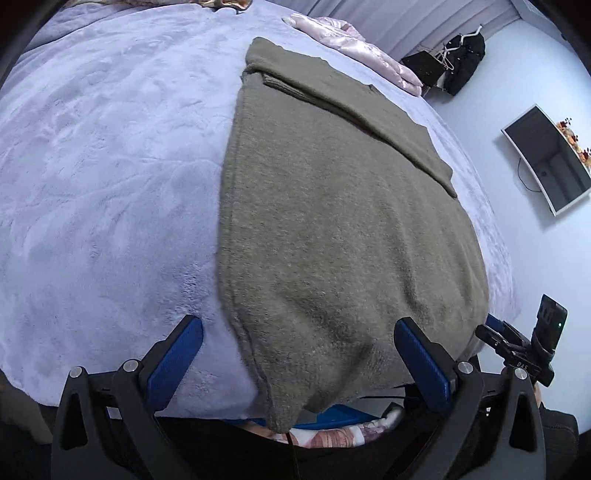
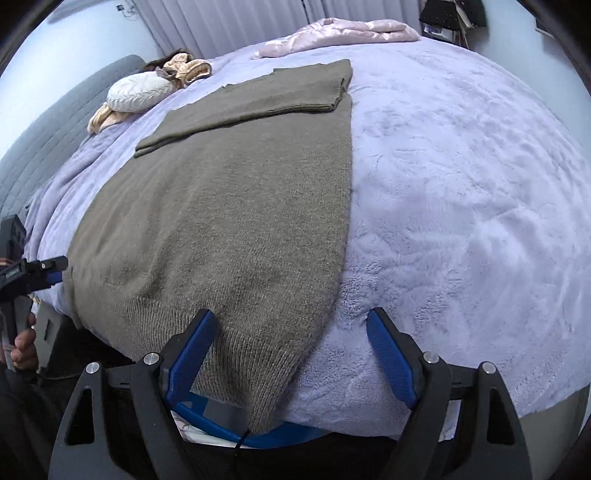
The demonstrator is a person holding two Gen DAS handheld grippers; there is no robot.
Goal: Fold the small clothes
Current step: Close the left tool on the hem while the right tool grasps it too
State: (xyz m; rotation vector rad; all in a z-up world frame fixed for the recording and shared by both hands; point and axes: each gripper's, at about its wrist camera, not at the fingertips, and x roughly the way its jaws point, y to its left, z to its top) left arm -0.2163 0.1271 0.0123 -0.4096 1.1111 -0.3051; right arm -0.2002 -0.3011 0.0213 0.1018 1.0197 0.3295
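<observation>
An olive-brown knit sweater (image 1: pixel 332 221) lies flat on a lavender fleece bedspread (image 1: pixel 110 166), its sleeves folded across the far end. It also shows in the right wrist view (image 2: pixel 229 221). My left gripper (image 1: pixel 299 350) is open, its blue pads either side of the sweater's near left hem corner. My right gripper (image 2: pixel 290 347) is open around the near right hem corner, where the ribbed hem hangs over the bed edge. Each gripper shows in the other's view: the right one (image 1: pixel 517 343) and the left one (image 2: pixel 22 269).
A pink satin quilt (image 2: pixel 332 35) lies at the bed's far end. A white pillow (image 2: pixel 140 90) and beige clothes (image 2: pixel 184 68) lie by the grey headboard (image 2: pixel 40 147). A wall screen (image 1: pixel 550 158) and dark bags (image 1: pixel 461 62) are beyond the bed.
</observation>
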